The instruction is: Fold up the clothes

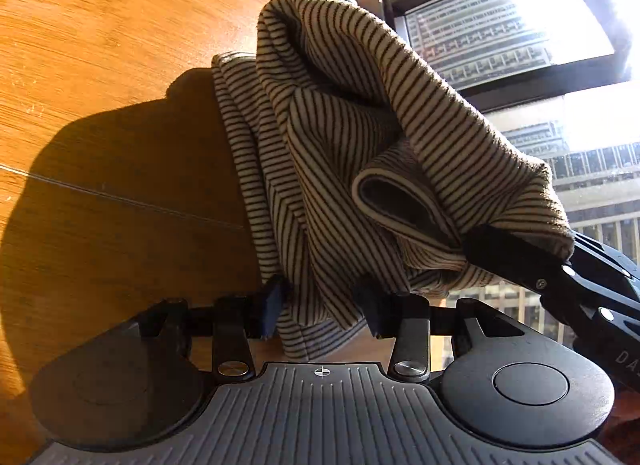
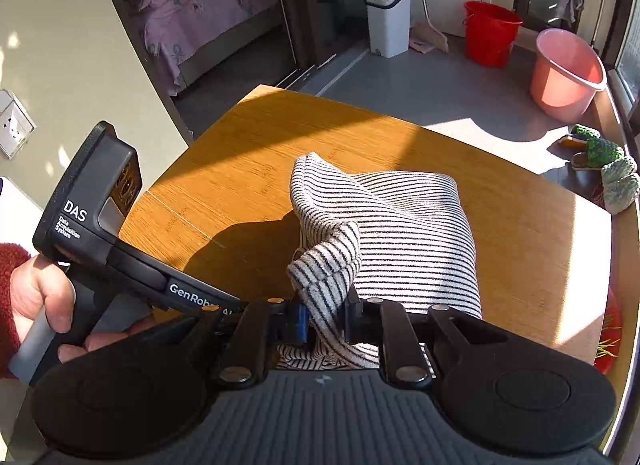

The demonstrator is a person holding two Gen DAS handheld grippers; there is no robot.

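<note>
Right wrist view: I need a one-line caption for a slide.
Right gripper pinches a striped garment above a wooden table; left gripper alongside.

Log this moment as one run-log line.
stage: mid-fold | left gripper: shut on striped garment | right gripper: shut on striped garment | garment: part lifted, rest on wooden table

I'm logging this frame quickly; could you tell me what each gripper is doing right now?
Left gripper: shut on the striped garment.
Right gripper: shut on the same striped garment.
</note>
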